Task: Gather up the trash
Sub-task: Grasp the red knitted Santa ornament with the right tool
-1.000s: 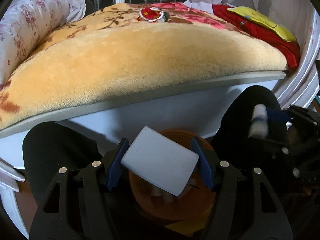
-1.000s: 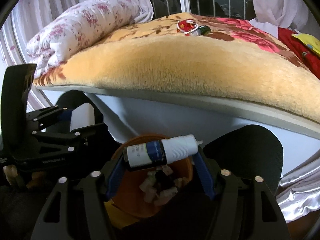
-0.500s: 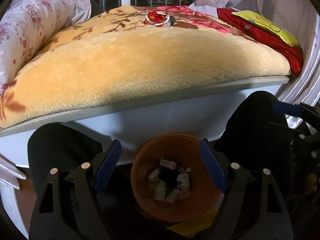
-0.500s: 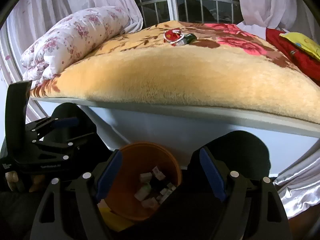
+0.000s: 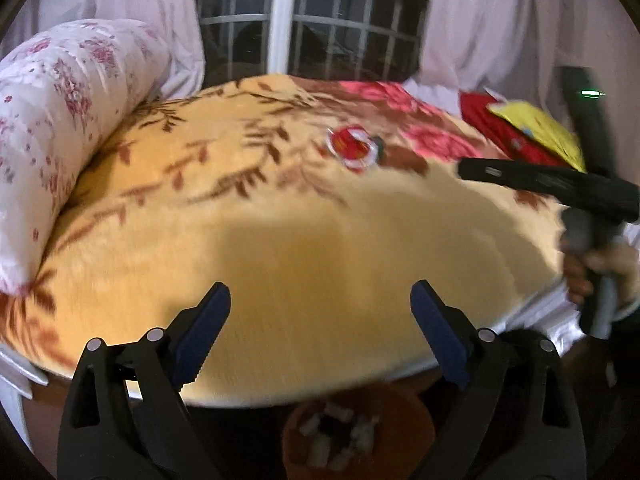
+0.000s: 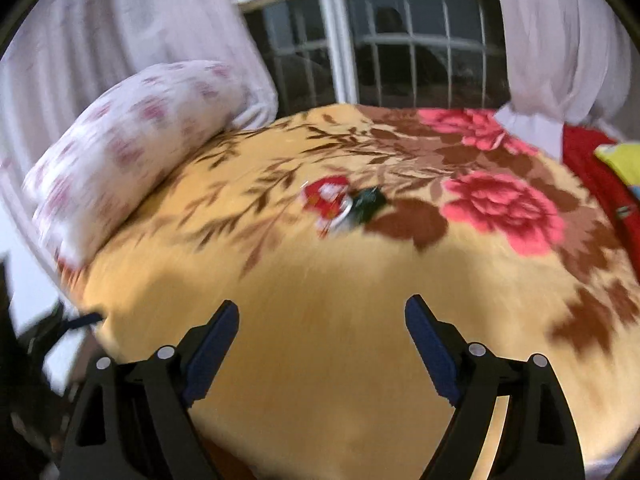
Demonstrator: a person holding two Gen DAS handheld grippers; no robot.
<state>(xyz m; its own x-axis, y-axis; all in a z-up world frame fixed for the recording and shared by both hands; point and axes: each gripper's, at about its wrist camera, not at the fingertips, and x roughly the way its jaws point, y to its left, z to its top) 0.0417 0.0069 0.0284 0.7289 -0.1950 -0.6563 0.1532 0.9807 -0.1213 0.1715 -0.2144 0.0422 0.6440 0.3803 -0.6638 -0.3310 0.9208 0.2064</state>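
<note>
While both grippers' jaws were opening with nothing between them, left gripper [image 5: 320, 322] above orange bin [image 5: 358, 436] at frame bottom, right gripper [image 6: 322, 338] facing red wrapper [image 6: 330, 200] mid-bed

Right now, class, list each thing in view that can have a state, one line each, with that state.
left gripper: jaws opening, nothing between them
right gripper: jaws opening, nothing between them
orange bin: holds small bottles, below the bed edge
red wrapper: lying on the blanket
dark green piece: lying beside the wrapper
</note>
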